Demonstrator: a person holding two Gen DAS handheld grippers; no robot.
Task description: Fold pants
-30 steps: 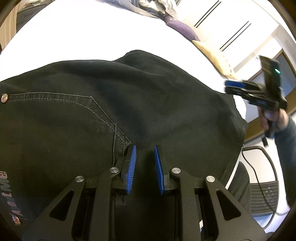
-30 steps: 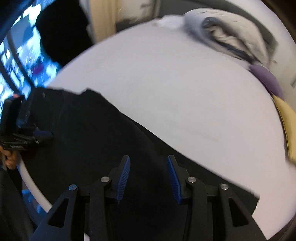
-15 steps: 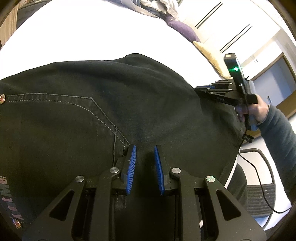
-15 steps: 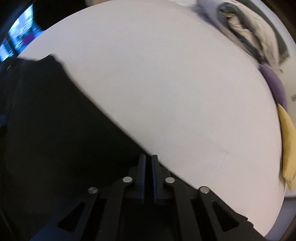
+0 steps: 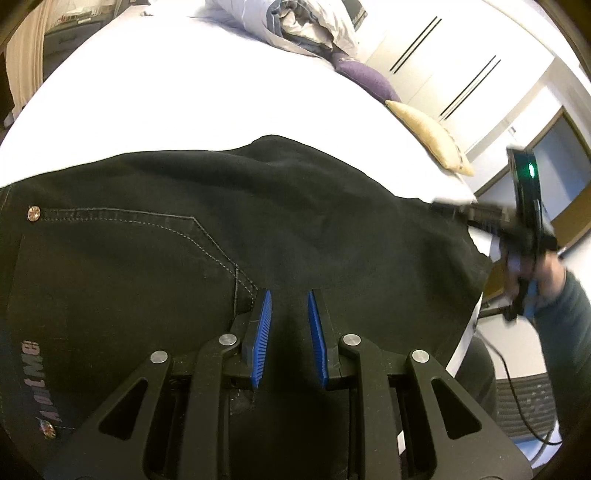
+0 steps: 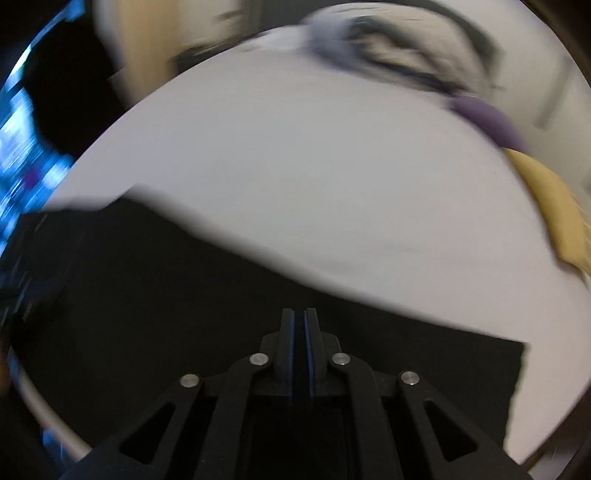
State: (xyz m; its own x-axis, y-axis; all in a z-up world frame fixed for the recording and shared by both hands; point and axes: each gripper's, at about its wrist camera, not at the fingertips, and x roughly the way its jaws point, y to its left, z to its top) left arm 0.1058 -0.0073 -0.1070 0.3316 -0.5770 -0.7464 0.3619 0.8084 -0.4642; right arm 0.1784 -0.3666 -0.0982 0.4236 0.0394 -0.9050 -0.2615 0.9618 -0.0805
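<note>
Black pants point(image 5: 147, 258) lie spread on a white bed point(image 5: 184, 92), back pocket and rivet facing up. My left gripper point(image 5: 289, 293) rests low on them by the pocket seam, its blue pads a little apart with a ridge of the cloth pinched between. My right gripper point(image 5: 437, 203), held by a hand in a dark sleeve, lies with its tips on the pants' far right edge. In the blurred right wrist view the right gripper point(image 6: 299, 312) sits at the edge of the pants point(image 6: 147, 295). Its jaws are opening, only a thin slit apart, with no cloth showing inside.
Crumpled bedding point(image 5: 303, 26) is heaped at the far end of the bed. A purple pillow point(image 5: 365, 77) and a yellow pillow point(image 5: 428, 136) lie along the right side. A chair point(image 5: 524, 402) and a cable stand beyond the bed's right edge.
The right gripper closed from open to nearly shut. It came in over the pants, then drew back right and down to their far right edge. The left gripper kept still.
</note>
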